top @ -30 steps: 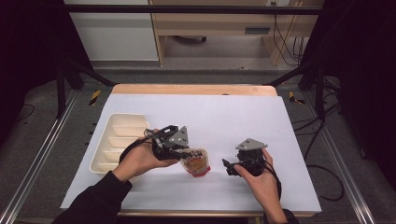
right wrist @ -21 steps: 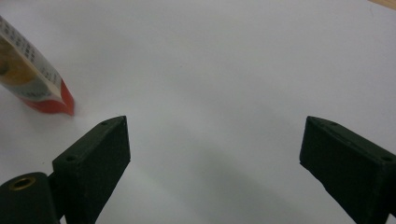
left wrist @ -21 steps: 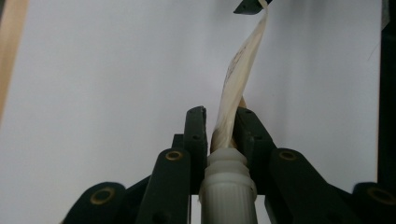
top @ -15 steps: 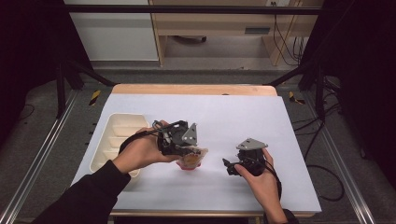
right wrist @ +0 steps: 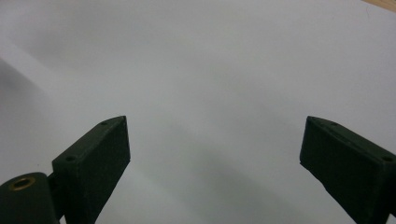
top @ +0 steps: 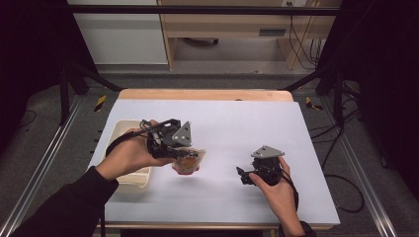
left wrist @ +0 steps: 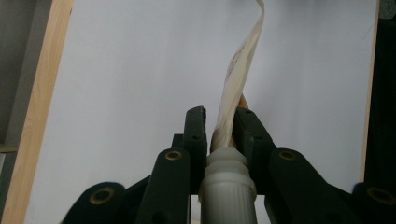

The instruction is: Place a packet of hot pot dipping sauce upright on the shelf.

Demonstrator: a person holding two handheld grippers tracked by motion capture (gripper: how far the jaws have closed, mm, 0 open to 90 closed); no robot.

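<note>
The spouted pouch, a soft pack with orange-red contents and a white screw spout, hangs clear of the table in the left gripper, just to the right of the cream compartment tray. In the left gripper view the two black jaws are pinched on the pouch's flat top edge right above the spout, and the thin film curls away upward between them. The pouch's filled body sags below and to the side of the grip, so the hold is on film alone, not on the rigid neck. My judgement is that this is where it could fail: the weight could drag the slick film through the pads, or a quick swing toward the tray could set the pouch rocking and let it drop short of a compartment or catch on the tray's rim. The right gripper rests low over the white table cover, well apart from the pouch, its jaws spread wide with nothing between them, so it gives no support if the pouch slips.
</note>
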